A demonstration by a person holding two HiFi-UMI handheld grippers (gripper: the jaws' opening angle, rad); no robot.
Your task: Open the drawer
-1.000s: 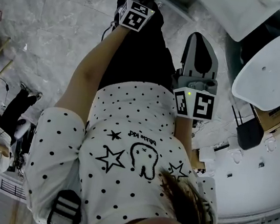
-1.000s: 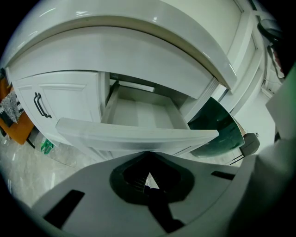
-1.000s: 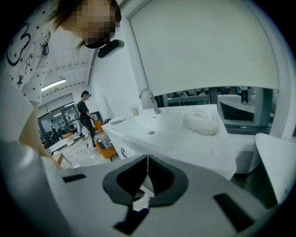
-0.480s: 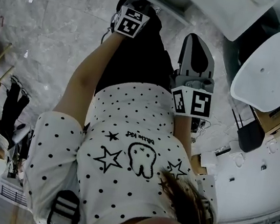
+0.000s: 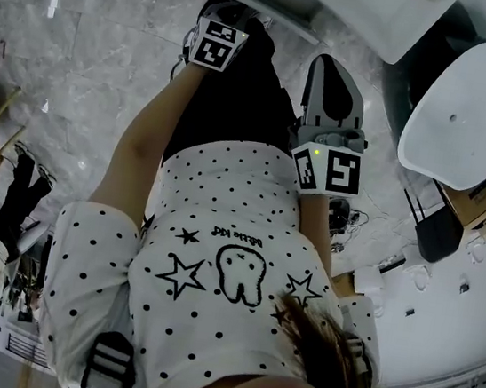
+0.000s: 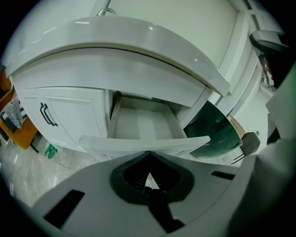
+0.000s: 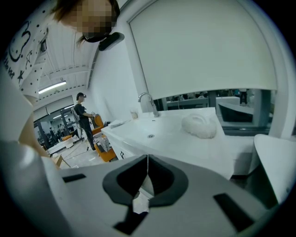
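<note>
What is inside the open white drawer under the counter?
The white drawer shows only its bare white floor; the strip just behind its front panel is hidden.

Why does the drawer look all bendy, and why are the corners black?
Left gripper view: its wide-angle lens bends the open drawer and the counter and leaves dark corners. Right gripper view: the same. Head view: a bright streak glares on the floor.

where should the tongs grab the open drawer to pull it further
Probably the top edge of the drawer front, near its middle, coming from above and in front. No handle shows on it, while that edge is thin and stands free over the drawer box. The left tongs are shut, so they would open first.
</note>
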